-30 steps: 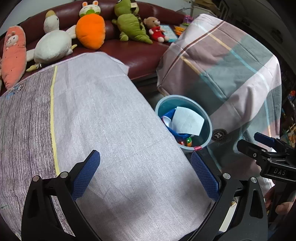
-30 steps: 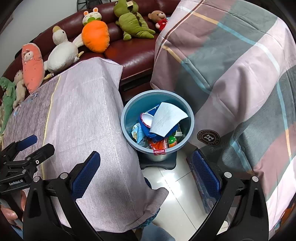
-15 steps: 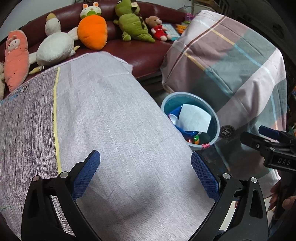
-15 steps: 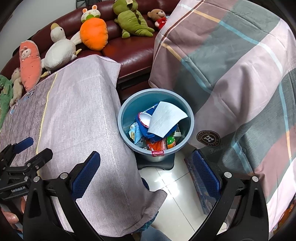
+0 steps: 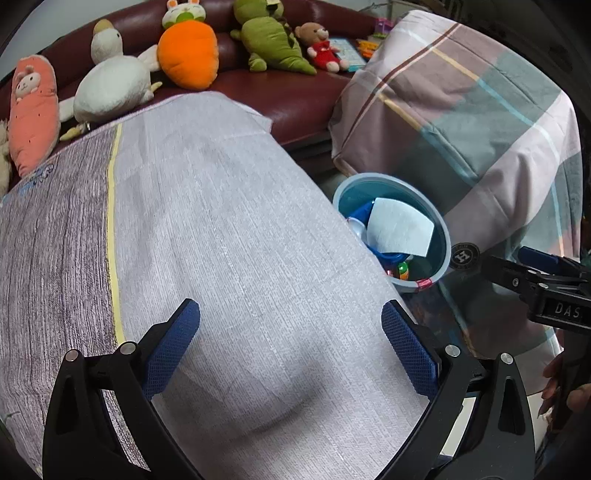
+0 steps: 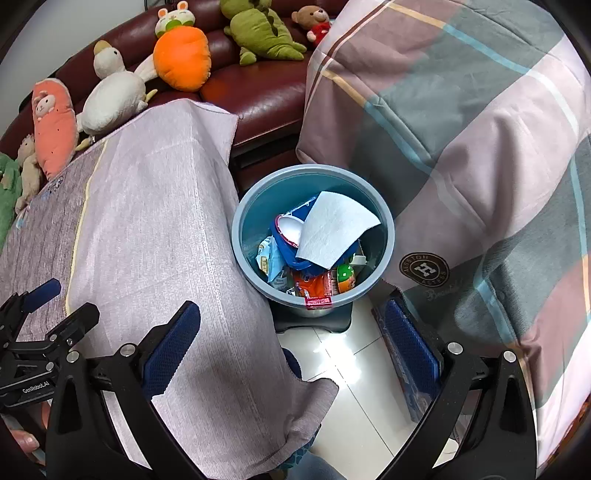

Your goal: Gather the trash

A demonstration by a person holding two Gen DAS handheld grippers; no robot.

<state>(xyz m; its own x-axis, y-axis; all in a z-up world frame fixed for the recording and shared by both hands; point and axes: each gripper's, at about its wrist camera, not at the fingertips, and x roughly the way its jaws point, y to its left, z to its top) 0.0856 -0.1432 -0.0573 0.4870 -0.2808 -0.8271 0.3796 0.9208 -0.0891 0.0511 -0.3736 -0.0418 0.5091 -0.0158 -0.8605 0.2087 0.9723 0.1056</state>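
A blue round bin [image 6: 384,229] stands on the tiled floor between the cloth-covered table [image 6: 155,229] and a plaid-covered piece of furniture [image 6: 461,122]. A white paper sheet [image 6: 334,230] lies on top of several wrappers and a blue container inside it. In the left wrist view the bin [image 5: 441,230] shows past the table's right edge. My right gripper [image 6: 291,339] hangs open above the floor in front of the bin, holding nothing. My left gripper [image 5: 290,334] is open over the bare tablecloth [image 5: 221,240], with nothing between its fingers.
A dark red sofa [image 6: 258,96] at the back carries plush toys: an orange carrot [image 6: 183,61], a white duck [image 6: 110,99], a green dinosaur [image 6: 262,31]. A dark stand [image 6: 314,323] sits under the bin. The other gripper [image 5: 546,291] shows at the left wrist view's right edge.
The left gripper has drifted left over the table, so the bin sits further right in its view. The right gripper has barely shifted. Both stay open and hold nothing.
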